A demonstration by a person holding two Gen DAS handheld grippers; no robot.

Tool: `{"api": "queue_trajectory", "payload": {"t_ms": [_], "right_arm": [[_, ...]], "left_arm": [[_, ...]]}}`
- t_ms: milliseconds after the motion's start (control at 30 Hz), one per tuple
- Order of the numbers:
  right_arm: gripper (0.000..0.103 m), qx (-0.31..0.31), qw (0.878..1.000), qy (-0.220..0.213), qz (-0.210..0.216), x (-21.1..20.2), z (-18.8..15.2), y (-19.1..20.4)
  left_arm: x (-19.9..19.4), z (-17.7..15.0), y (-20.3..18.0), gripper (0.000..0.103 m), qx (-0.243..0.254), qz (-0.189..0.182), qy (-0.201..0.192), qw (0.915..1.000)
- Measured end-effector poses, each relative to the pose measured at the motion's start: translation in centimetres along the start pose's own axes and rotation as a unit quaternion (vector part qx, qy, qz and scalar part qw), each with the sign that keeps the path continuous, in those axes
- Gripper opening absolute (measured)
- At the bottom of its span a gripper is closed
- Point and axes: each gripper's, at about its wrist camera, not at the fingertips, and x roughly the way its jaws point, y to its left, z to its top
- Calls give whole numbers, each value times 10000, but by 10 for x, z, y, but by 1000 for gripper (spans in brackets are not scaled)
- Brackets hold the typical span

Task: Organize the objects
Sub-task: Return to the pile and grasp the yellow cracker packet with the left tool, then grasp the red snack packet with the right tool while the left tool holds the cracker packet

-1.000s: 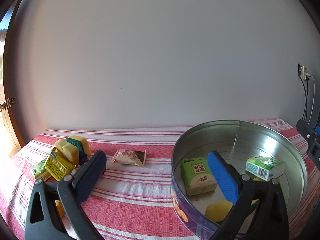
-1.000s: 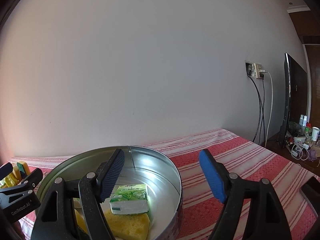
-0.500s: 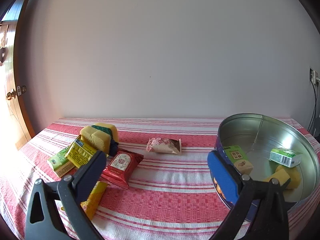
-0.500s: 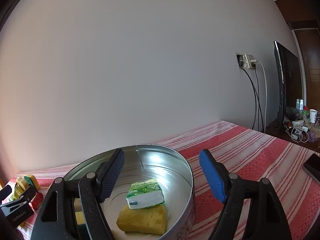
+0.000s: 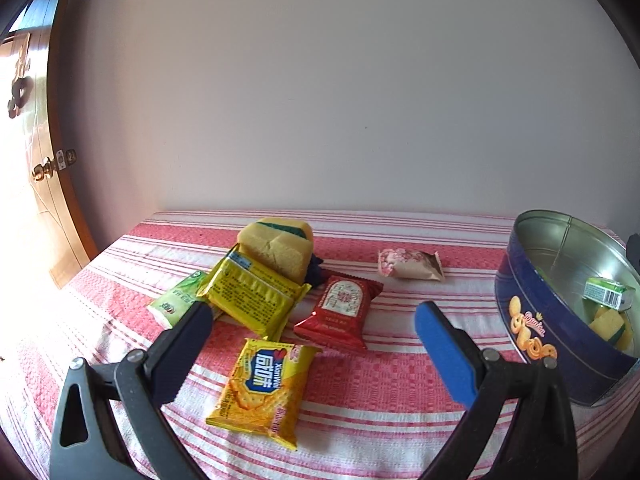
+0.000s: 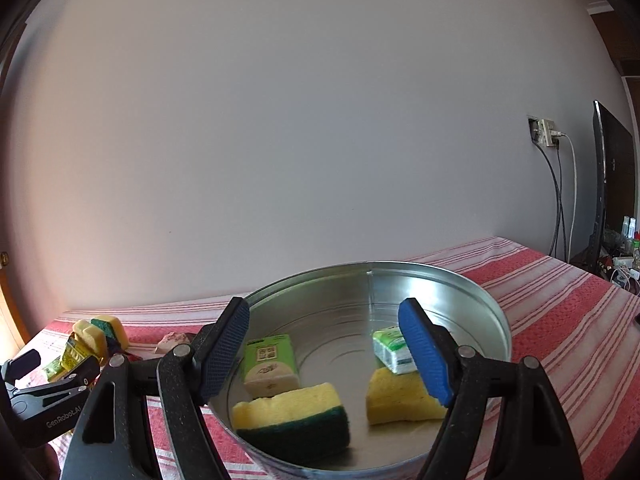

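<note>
My left gripper (image 5: 312, 332) is open and empty above a yellow cracker packet (image 5: 264, 388). Beyond it lie a red snack packet (image 5: 340, 312), a yellow packet (image 5: 252, 296), a green packet (image 5: 180, 300), yellow-green sponges (image 5: 276, 240) and a pink wrapped snack (image 5: 408, 264). The round metal tin (image 5: 532, 320) stands at the right. My right gripper (image 6: 324, 348) is open and empty over the tin (image 6: 496, 320), which holds two sponges (image 6: 296, 412), a green carton (image 6: 272, 364) and a green-white tissue pack (image 6: 392, 350).
A red and white striped cloth (image 5: 380, 408) covers the table against a plain wall. A wooden door (image 5: 36, 160) is at the left. A wall socket with cables (image 6: 548, 136) and a dark screen (image 6: 608, 184) are at the right.
My left gripper swung left from over the tin to the pile of packets. My right gripper shifted left and now faces the tin head-on. Both stayed open.
</note>
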Motion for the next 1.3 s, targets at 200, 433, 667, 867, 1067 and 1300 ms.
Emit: {"api": "queue_trajectory", "payload": {"t_ms": [200,433,667,867,1067,1300], "right_arm": [[79,-334,9985,220,386,0,-9,47],[79,-616,9944,470,722,3,-17,91],[79,-795,9892,794,943,12,-24,119],[79,-725,9830,1263,1115,30,-30,131],[79,-761,9758,1595,1286,44,-33,146],[79,-678,9647,2076,1472,72,-40,176]], "left_arm": [[17,-5,37,102,-23,13,575,9983],[39,-14,46,102,169,-145,1258,9918],[62,-23,56,77,-41,-697,1939,9785],[62,-21,61,49,-4,-804,1835,9797],[48,-16,68,48,-50,-630,1379,9884],[37,5,97,48,-225,-308,815,9959]]}}
